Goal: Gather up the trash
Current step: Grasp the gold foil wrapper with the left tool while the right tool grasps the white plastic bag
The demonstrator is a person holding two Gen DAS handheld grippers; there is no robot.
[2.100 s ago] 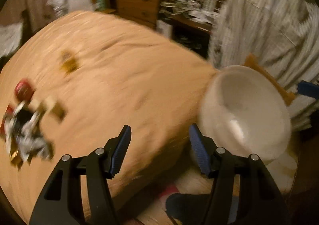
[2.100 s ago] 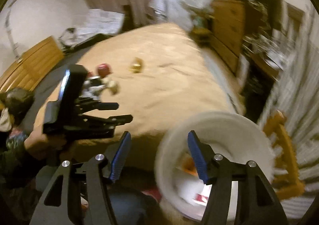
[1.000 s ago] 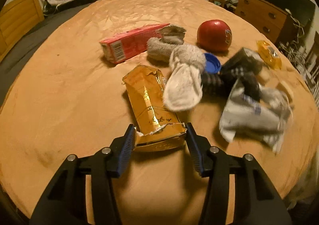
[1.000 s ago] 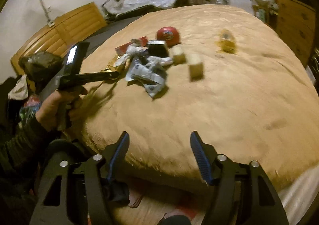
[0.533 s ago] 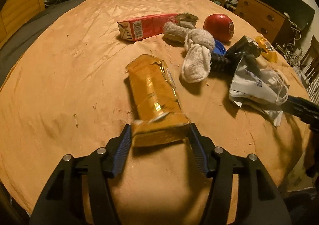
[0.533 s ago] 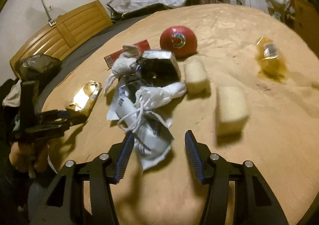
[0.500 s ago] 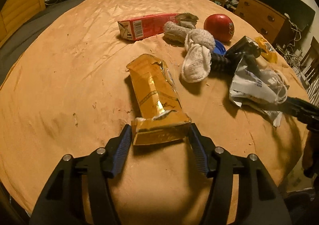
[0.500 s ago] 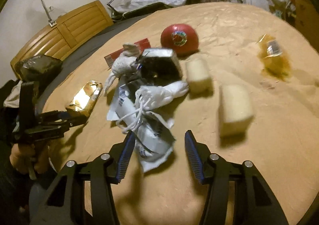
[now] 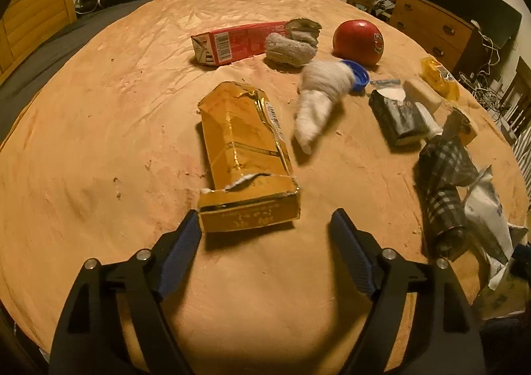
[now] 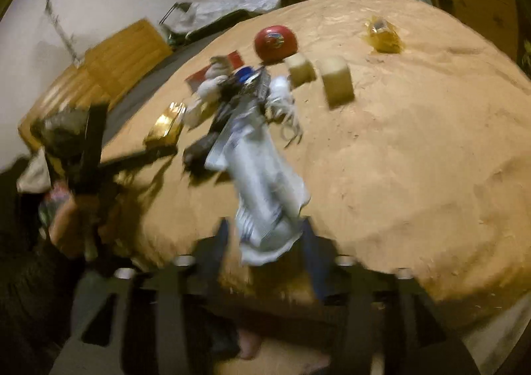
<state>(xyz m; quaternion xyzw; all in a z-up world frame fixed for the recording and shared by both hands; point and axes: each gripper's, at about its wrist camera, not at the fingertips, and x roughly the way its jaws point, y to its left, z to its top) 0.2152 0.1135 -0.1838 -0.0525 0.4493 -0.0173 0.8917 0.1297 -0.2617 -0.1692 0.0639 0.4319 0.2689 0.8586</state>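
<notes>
Two grippers busy over tan bedspread [image 9: 99, 109]. Left gripper [image 9: 265, 229] jaws opening, now wide apart; gold carton [image 9: 245, 155] lies flat on bed just ahead, near end at left fingertip, no squeeze anymore, where half a second back it sat snug between fingers. Looks like regrasp or letting go. Right gripper [image 10: 265, 242], blurry, jaws opening around white plastic wrapper [image 10: 262, 182], which has stretched out off pile; grip unclear. Neither piece binned yet.
</notes>
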